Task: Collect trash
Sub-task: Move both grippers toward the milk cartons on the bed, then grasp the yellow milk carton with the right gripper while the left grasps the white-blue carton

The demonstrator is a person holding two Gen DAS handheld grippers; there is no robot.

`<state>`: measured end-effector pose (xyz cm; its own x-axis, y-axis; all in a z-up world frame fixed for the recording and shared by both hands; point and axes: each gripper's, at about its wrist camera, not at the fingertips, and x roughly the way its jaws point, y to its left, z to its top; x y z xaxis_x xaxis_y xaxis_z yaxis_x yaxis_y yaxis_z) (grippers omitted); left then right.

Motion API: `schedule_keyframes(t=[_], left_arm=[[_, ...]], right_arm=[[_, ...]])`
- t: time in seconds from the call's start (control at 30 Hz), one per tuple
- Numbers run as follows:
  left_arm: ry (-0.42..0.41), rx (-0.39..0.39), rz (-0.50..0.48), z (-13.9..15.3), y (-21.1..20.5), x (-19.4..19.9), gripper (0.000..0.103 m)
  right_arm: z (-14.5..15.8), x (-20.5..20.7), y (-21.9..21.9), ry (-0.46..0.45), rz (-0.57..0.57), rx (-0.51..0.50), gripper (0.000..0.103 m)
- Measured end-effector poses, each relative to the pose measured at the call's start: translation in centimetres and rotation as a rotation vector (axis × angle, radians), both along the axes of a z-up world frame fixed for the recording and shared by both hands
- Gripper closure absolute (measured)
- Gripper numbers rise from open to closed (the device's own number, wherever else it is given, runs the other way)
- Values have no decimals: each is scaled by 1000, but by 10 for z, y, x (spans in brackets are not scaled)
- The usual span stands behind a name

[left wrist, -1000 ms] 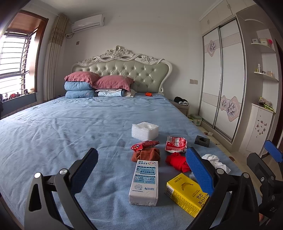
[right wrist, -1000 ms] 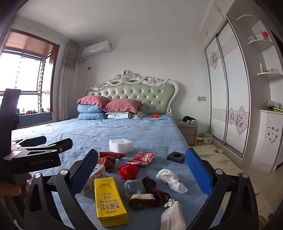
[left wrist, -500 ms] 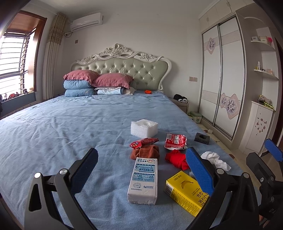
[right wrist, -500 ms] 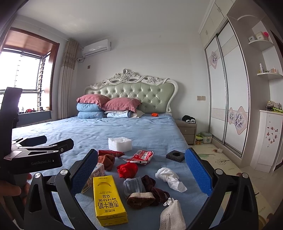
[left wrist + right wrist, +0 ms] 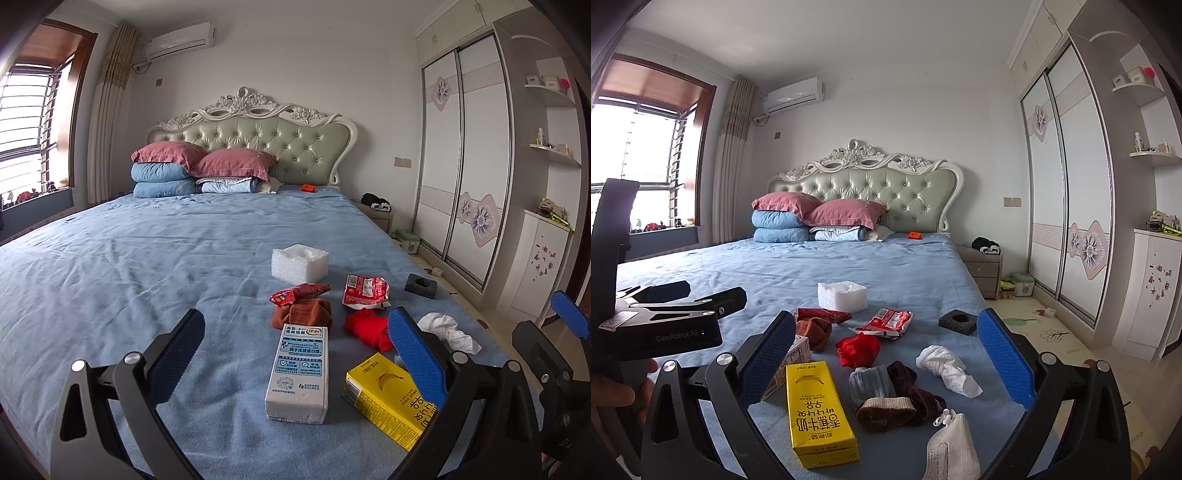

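Litter lies on the blue bed near its foot. A white-blue milk carton lies between the fingers of my open left gripper. Right of it rests a yellow carton. Two red wrappers, a white foam block, a crumpled tissue, a black foam piece and a white face mask lie around. My right gripper stands open above the yellow carton and socks, holding nothing.
Red cloth, brown socks and rolled socks mix with the litter. Pillows are stacked at the headboard. A nightstand and wardrobe stand on the right, with floor between. A hand holds the left gripper.
Both views have shifted slightly; the items on the bed sit a touch higher and closer in frame. Both grippers stay open and nothing has been picked up.
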<state>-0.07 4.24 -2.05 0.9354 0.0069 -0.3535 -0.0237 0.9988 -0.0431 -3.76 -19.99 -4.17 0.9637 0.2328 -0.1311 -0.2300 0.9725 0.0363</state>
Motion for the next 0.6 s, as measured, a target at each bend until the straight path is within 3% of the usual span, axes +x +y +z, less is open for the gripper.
schedule_keyframes(t=[0.37, 0.6], left_arm=[[9, -3, 1, -3, 1, 1, 4], [41, -28, 12, -10, 13, 4, 4]], right_arm=[[-1, 0, 2, 9, 15, -1, 8], [-7, 4, 13, 58, 100, -27, 8]])
